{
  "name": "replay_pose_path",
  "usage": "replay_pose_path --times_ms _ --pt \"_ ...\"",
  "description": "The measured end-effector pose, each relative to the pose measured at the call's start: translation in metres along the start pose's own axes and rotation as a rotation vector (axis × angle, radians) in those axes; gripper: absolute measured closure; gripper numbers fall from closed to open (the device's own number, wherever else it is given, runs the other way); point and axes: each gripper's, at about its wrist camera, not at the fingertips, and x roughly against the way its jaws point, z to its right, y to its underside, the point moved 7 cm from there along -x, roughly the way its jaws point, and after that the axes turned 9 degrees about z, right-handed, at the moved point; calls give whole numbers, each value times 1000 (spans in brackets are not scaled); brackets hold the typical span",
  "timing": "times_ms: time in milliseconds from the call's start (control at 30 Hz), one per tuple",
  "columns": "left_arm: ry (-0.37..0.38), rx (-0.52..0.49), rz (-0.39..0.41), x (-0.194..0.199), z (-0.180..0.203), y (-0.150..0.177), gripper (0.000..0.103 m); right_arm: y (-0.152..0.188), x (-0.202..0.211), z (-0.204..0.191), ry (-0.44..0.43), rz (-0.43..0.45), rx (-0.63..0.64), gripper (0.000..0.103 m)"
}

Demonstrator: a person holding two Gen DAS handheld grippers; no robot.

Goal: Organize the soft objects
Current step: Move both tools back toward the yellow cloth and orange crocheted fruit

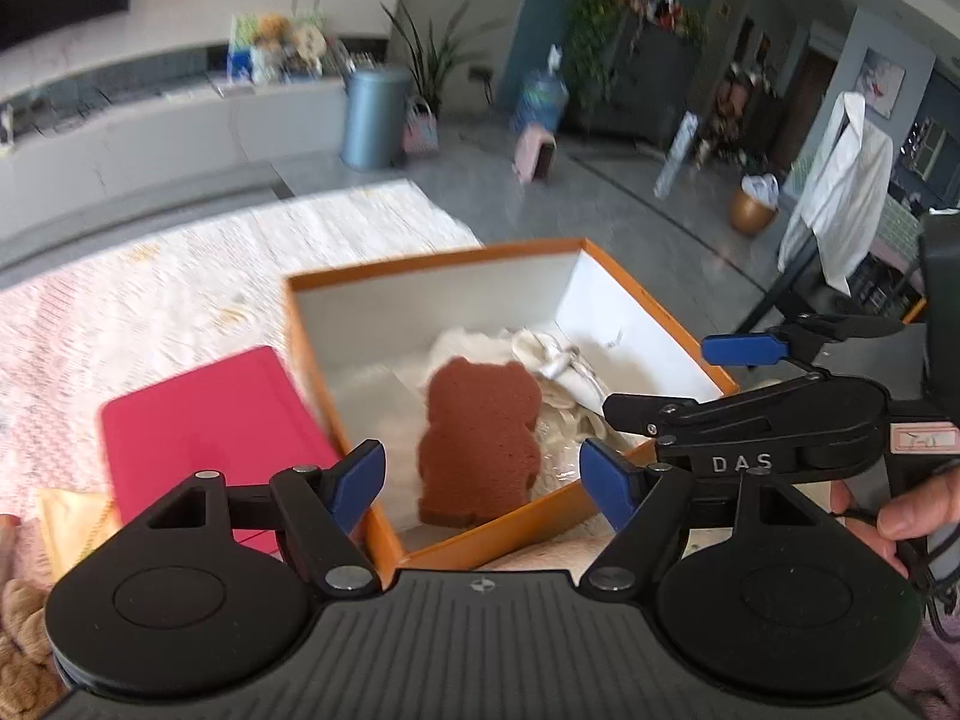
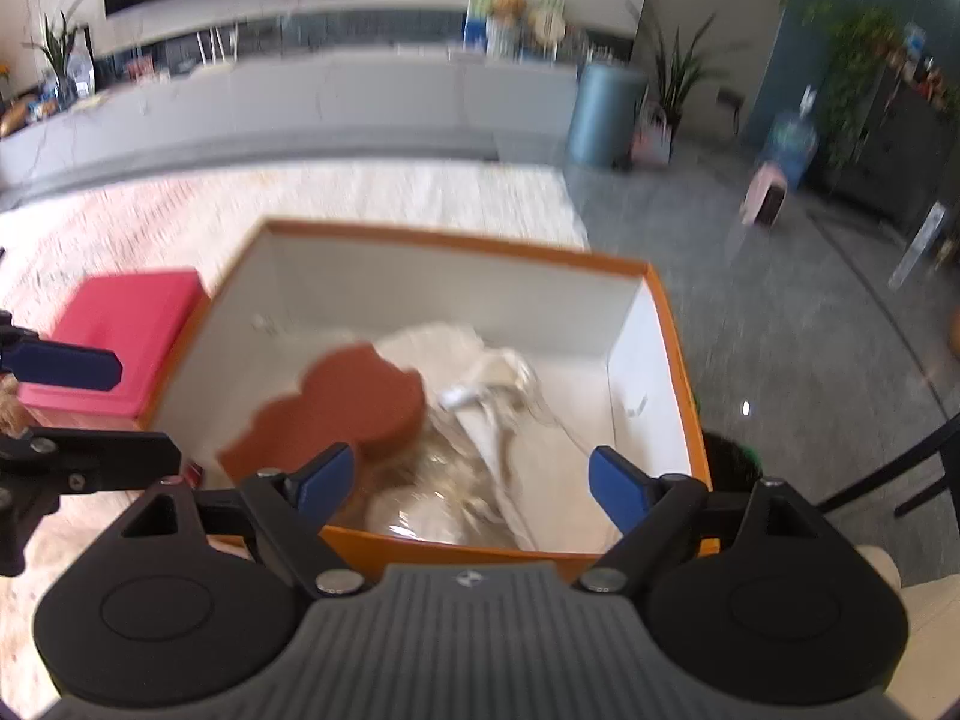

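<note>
Since both sets of tongs are hanging apart with nothing between the pads, the brown bear-shaped sponge (image 1: 480, 441) looks like it's on its own now, sitting inside the orange box (image 1: 384, 279) and leaning up against the near wall, on top of the white cloth bundle (image 1: 540, 360) and some crinkly clear plastic. The left tongs (image 1: 483, 477) hover right at the box's near corner, and the right tongs (image 2: 471, 480) are over the near rim from the other side, also wide open.

What I'd worry about:

- The sponge isn't lying flat. In the right wrist view its edge seems to ride up near the box wall, so any bump on the box could tip it further or flop it over the side. Both views are blurry, so I can't say how stable it really is.
- The two tongs are close together. In the left wrist view the right tongs (image 1: 678, 378) sit just beside the left one's finger, so a careless pull back could knock them together or clip the cardboard rim and shove the box.
- The box sits close to the edge of the bed-like quilted surface (image 1: 180, 276), with floor beyond it on the right. A shove that way could slide it off.
- The pink box (image 1: 210, 420) is touching or just beside the orange one, so it could get dragged along too.
</note>
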Motion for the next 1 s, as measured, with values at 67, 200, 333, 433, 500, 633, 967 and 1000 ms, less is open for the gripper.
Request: replay_pose_path --times_ms 67,200,333,433,500,633,967,1000 --pt "-26 -6 35 14 -6 3 17 -2 11 -13 -5 52 -5 15" --pt "-96 -12 97 41 -23 11 18 -2 29 -44 -28 132 -12 15" --pt "-173 -2 126 66 -47 23 20 2 41 -79 -55 194 -5 14" --pt "-220 29 126 81 -66 33 20 6 45 -105 -82 215 -11 14" --pt "-246 51 125 90 -78 40 20 8 47 -122 -97 222 -10 14" --pt "-308 78 122 107 -102 58 21 14 49 -153 -143 228 -21 14" --pt "-440 205 116 158 -170 106 24 32 51 -234 -254 232 10 19" --pt "-452 216 114 163 -175 109 24 33 50 -242 -266 233 27 24"
